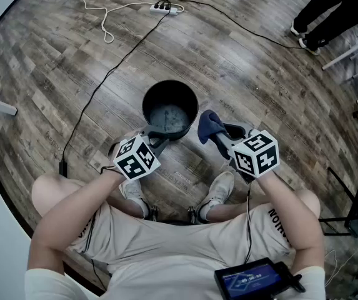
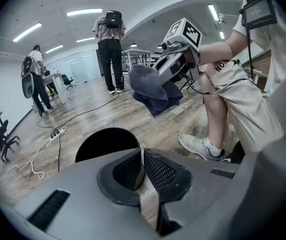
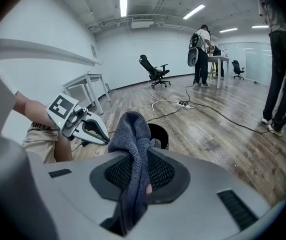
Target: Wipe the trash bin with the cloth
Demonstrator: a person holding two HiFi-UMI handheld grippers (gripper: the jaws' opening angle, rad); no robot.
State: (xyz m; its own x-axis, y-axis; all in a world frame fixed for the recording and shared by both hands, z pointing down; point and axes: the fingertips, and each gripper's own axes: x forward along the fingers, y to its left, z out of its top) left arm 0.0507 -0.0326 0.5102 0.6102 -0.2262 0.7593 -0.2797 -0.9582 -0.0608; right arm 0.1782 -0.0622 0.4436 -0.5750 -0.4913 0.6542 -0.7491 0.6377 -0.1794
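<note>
Blue cloth is pinched in your right gripper; your left gripper clamps the rim of the black bin.

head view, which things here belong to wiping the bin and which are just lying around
For the job:
trash bin
cloth
right gripper, fingers shut on the cloth
left gripper, fingers pinching the bin's rim

Just lying about:
power strip on the floor
cables across the floor
office chair in the background
</note>
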